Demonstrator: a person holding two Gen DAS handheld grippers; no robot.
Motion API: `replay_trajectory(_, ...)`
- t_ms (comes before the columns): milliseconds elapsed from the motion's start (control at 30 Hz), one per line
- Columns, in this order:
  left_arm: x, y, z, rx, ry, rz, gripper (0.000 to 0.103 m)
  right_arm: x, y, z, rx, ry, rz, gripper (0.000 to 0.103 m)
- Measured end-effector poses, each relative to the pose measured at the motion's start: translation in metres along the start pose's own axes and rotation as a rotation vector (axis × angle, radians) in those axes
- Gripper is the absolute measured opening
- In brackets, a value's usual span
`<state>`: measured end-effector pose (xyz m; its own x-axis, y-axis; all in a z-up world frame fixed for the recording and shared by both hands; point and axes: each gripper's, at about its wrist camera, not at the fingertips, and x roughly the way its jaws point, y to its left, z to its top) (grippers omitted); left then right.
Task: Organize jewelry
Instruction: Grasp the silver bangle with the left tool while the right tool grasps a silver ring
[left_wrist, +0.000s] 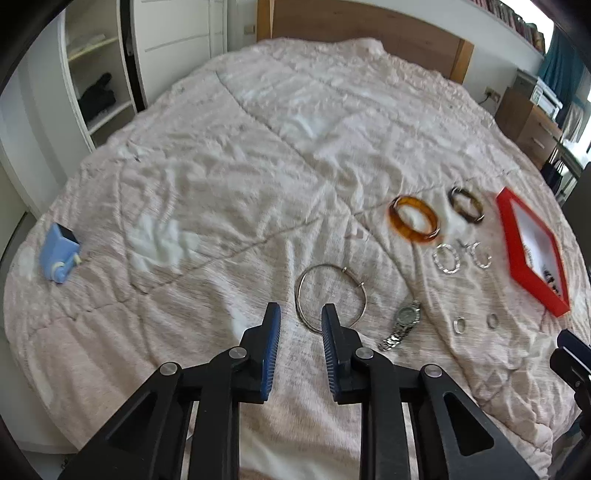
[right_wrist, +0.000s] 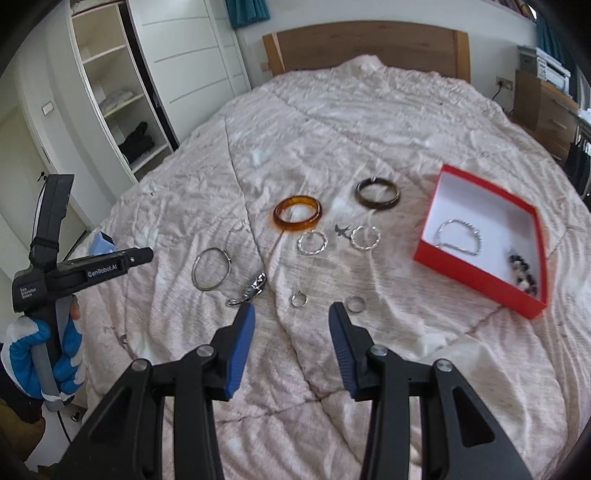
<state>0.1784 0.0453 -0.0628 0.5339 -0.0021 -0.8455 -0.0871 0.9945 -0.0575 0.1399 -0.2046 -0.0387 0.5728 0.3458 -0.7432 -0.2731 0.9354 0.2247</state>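
With nothing held by the narrowly parted left gripper (left_wrist: 301, 314) or wider right gripper (right_wrist: 291, 314), the thin wire bangle (left_wrist: 330, 295) (light, springy, slippery) on the quilt (left_wrist: 221, 166) is best pinched across its rim.

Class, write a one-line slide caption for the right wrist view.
Open right gripper above a bedspread strewn with bangles, rings and a watch, beside a red box holding two bracelets.

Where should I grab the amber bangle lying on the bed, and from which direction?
Take the amber bangle from above, one finger inside the hole and one outside, pinching its near rim. It lies flat on the bedspread, so its sides probably offer little to grip.
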Motion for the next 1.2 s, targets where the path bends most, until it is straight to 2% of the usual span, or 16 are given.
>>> replay_trajectory(200,0.041,0.004,0.002,-0.015,0.061,0.003,0.019,0.048,-0.003,0.002,-0.001,0.057,0.023,0.039)
replay_trajectory(500,0.078,0.007,0.000,-0.032,0.121,-0.015,0.018,0.100,-0.006,0.000,0.001,0.118,0.047,0.037)
replay_trajectory(867,0.102,0.001,-0.002,-0.022,0.139,-0.029,0.015,0.129,-0.012,-0.005,0.004,0.157,0.050,0.032)
replay_trajectory(967,0.104,-0.001,-0.003,-0.013,0.133,-0.014,0.011,0.136,-0.011,-0.005,-0.011,0.166,0.048,0.029)
replay_trajectory(1100,0.105,0.000,-0.003,-0.015,0.124,-0.003,0.007,0.143,-0.010,-0.006,-0.021,0.184,0.037,0.018)
replay_trajectory(1200,0.103,-0.001,-0.003,-0.003,0.120,0.004,0.004,0.145,-0.012,-0.005,-0.015,0.190,0.041,0.017)
